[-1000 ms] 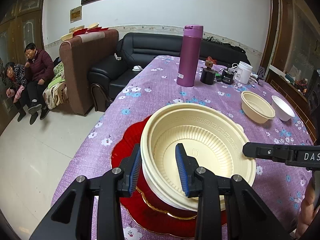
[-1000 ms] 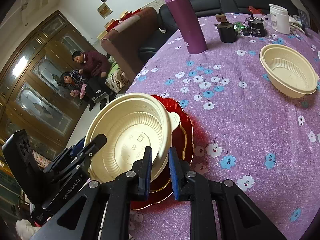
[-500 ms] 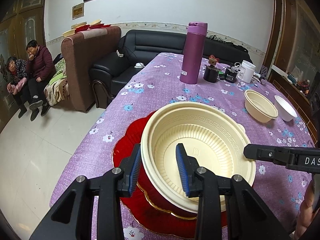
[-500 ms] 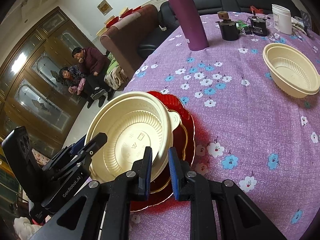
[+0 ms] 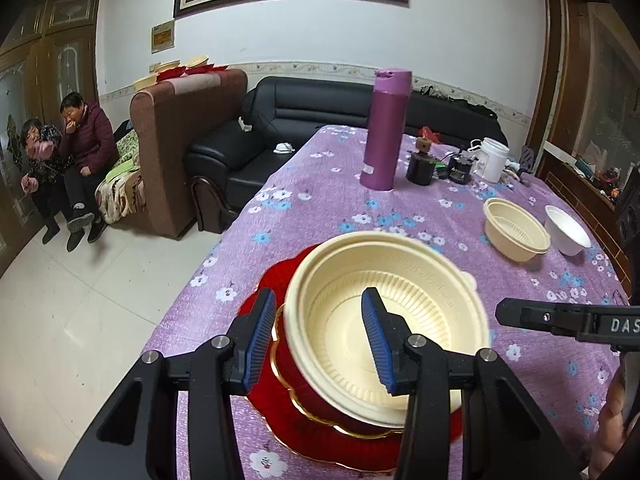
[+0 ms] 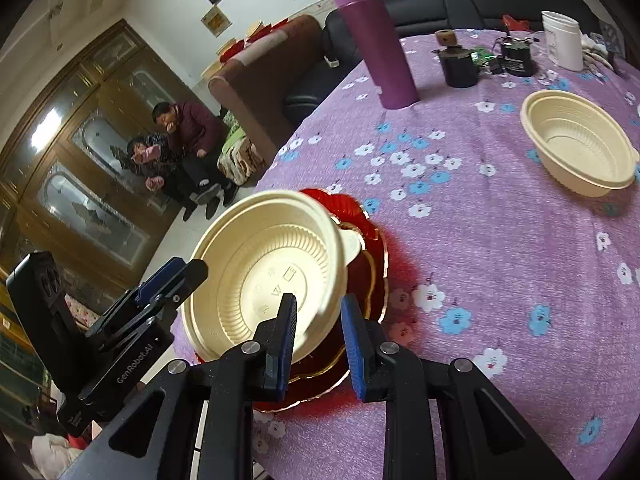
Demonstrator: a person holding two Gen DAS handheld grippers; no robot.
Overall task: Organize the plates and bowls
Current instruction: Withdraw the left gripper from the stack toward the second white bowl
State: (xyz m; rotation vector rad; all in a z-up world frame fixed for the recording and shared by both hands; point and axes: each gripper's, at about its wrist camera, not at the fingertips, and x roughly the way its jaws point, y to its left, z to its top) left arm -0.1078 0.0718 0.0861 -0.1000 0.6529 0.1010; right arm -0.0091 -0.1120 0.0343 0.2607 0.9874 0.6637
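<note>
A large cream bowl point(image 5: 404, 320) rests tilted on a red gold-rimmed plate point(image 5: 280, 420) near the table's front left edge, its outline blurred. My left gripper point(image 5: 319, 296) straddles the bowl's near left rim; its jaws are opening and a gap shows between the outer pad and the rim. My right gripper point(image 6: 319, 300) straddles the cream bowl point(image 6: 272, 264) at its opposite rim, and its jaws are opening too, pads off the wall. The red plate point(image 6: 360, 216) peeks out behind the bowl. Each gripper shows in the other's view: right fingers point(image 5: 560, 318), left fingers point(image 6: 172, 280).
A second cream bowl point(image 5: 516, 234) and a white bowl point(image 5: 568, 230) stand at the right. A purple flask point(image 5: 386, 128), a white jar point(image 5: 494, 158) and small dark items stand at the back. The table edge point(image 5: 224, 264) drops to the floor at left, where two persons sit.
Both pairs of jaws have widened and let go of the cream bowl's rim. The bowl has sunk a little onto the red plate and looks blurred.
</note>
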